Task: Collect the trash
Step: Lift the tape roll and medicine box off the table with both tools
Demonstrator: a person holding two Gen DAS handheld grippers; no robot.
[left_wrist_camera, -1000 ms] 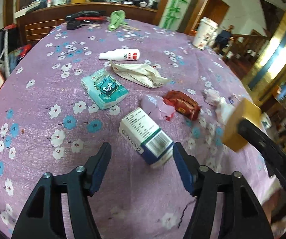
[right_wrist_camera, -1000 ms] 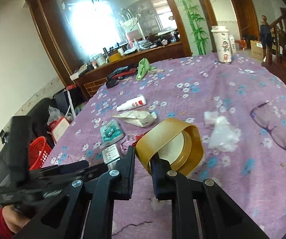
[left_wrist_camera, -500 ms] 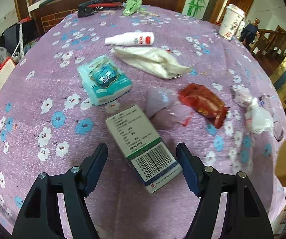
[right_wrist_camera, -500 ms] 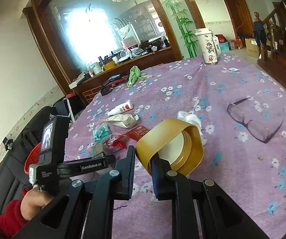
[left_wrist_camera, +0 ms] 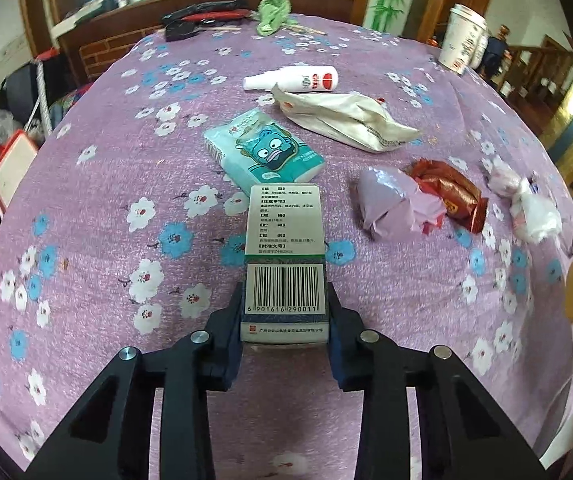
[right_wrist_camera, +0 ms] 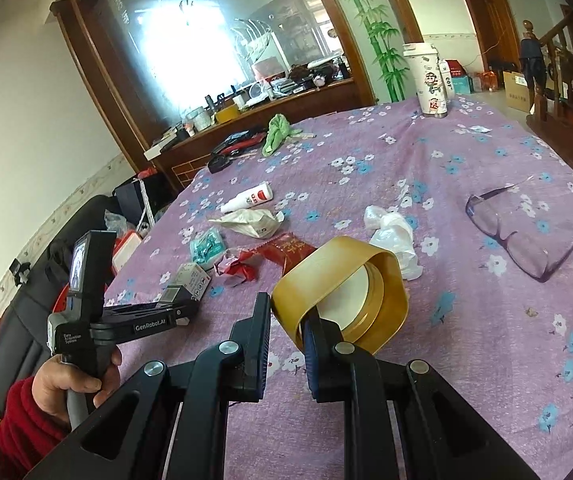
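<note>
The left gripper [left_wrist_camera: 285, 330] has its jaws closing on the near end of the medicine box [left_wrist_camera: 285, 264], one pad against each long side at the barcode end, so the hold is only at the box's tail and most of its length sticks out ahead over the purple flowered tablecloth [left_wrist_camera: 98, 248]; the likely trouble is that a light, probably empty carton buckles as the squeeze goes on, or pivots and droops from such a short bite when lifted, and its far end lies just beside the teal tissue pack [left_wrist_camera: 264, 151], which it may nudge or drag along; the box itself is white with a green band, printed text and a barcode facing up, its corners looking square and undented so far; the right gripper [right_wrist_camera: 284, 322] is shut narrow on the wall of a gold cap [right_wrist_camera: 342, 288], pinching only the rim with the open side facing the camera, a thin hold that could let the cap twist or slip out if the hand swings toward the left one; farther on lie the things seemingly yet to be gathered: a crumpled lilac wrapper [left_wrist_camera: 392, 200] touching a red foil packet [left_wrist_camera: 448, 190], a wad of clear plastic [left_wrist_camera: 526, 208] near the right edge, a flattened cream bag [left_wrist_camera: 350, 120], and beyond it a white spray bottle [left_wrist_camera: 292, 80] on its side; a tall paper cup [left_wrist_camera: 460, 40] stands upright at the far edge, and whether it counts as trash I cannot tell.
</note>
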